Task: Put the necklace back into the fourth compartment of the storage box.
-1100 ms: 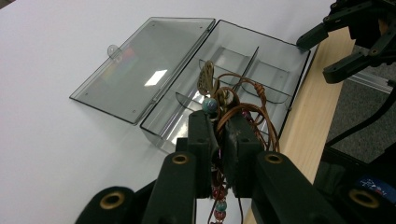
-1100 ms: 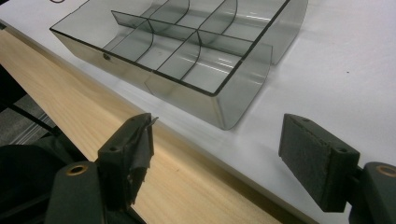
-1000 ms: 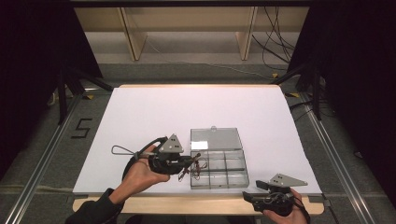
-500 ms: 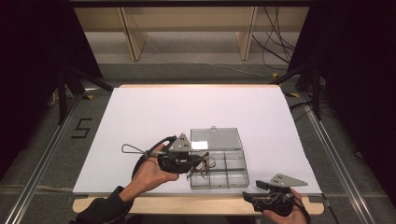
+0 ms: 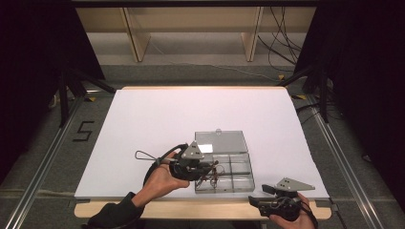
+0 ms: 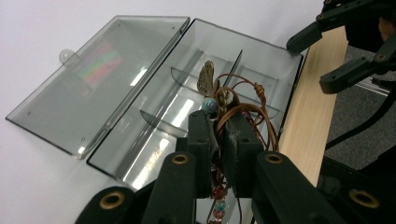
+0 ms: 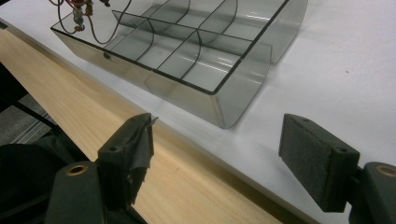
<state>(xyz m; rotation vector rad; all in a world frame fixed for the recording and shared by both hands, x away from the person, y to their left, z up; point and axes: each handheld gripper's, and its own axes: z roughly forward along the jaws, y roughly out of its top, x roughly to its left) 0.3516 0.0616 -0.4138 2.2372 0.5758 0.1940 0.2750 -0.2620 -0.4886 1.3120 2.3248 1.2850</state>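
Left gripper (image 6: 218, 135), jaws pinched nearly together, clamps a tangle of brown cord strung with coloured beads, a necklace (image 6: 229, 100) with a small metal charm, above the near left corner of a clear plastic box (image 5: 234, 169). Loops of cord dangle over the divided compartments, while the box's lid (image 6: 93, 70) lies flat open on the white table (image 5: 157, 119). Off to the right, at the table's wooden front edge (image 7: 187, 186), the right gripper (image 7: 219, 149) hangs with its jaws spread wide and nothing between them, pointing toward the box's near corner and well apart from the necklace.
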